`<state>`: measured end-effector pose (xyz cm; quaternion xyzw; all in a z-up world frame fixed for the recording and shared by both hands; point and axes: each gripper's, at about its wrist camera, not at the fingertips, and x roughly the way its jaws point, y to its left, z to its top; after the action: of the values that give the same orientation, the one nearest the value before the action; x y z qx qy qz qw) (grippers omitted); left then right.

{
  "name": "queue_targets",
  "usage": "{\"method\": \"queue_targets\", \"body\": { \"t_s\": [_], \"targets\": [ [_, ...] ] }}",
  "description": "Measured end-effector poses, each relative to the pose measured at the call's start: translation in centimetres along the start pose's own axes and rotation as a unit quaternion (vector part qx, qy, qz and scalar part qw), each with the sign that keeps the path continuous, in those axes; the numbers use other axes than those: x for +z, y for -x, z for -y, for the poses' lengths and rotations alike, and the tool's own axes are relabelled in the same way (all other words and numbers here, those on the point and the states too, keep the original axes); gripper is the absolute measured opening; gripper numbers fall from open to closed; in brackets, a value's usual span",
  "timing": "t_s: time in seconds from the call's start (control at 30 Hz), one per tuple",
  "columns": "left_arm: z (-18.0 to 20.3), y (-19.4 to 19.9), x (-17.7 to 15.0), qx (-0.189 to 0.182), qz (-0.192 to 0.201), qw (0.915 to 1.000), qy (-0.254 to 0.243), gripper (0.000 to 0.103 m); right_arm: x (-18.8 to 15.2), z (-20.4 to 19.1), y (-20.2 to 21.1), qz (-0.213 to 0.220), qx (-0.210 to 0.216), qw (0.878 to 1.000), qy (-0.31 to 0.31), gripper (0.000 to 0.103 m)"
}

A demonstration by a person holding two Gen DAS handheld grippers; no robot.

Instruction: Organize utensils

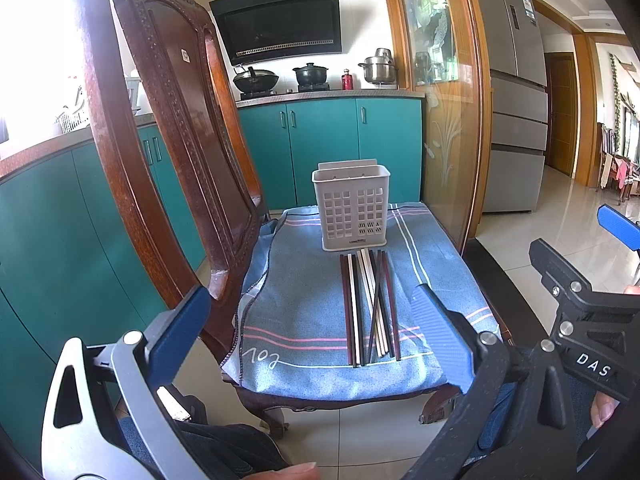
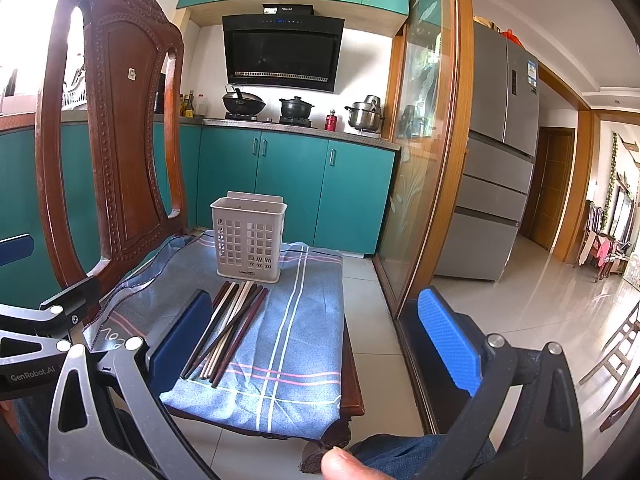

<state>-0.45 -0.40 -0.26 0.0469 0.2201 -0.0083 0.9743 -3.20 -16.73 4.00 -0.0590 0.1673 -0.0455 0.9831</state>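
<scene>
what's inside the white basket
Nothing shows through the basket's holes or above its rim, so it looks empty, though the solid bottom strip hides the floor. The chopsticks all lie on the cloth in front of it.

Matt plastic basket (image 1: pixel 351 208), glossy wood chair (image 1: pixel 168 128)

We are in a home kitchen: teal cabinets (image 2: pixel 292 184), range hood (image 2: pixel 282 52), pots on stove (image 2: pixel 296 108), refrigerator (image 2: pixel 500 152).
</scene>
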Motion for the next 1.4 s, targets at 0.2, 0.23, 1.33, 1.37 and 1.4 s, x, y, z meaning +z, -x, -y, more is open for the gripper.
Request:
{"method": "queue_targets", "body": {
  "t_s": [0.2, 0.23, 1.33, 1.37, 1.4],
  "targets": [
    [0.0, 0.0, 0.0, 0.0, 0.0, 1.0, -0.001, 0.1, 0.0, 0.0, 0.0, 0.0, 0.0, 1.0, 0.0, 0.1],
    [0.1, 0.0, 0.0, 0.0, -0.001, 1.0, -0.001, 0.1, 0.0, 0.0, 0.0, -0.001, 0.0, 1.0, 0.0, 0.1],
    [0.9, -24.1, -1.4, -0.082, -0.22, 0.9708, -0.051, 0.057, -3.0, 4.0, -24.2, -0.299, 0.032, 0.951, -0.079, 0.033],
    [0.8, -24.9, -1.6, -0.087, -0.226, 0.9691, -0.047, 0.057, -2.9, 3.1, -26.0, -0.308, 0.05, 0.947, -0.083, 0.033],
    [0.6, -25.9, -2.1, -0.091, -0.234, 0.9671, -0.038, 0.057, -2.7, 2.0, -28.1, -0.317, 0.077, 0.941, -0.088, 0.033]
  ]
}}
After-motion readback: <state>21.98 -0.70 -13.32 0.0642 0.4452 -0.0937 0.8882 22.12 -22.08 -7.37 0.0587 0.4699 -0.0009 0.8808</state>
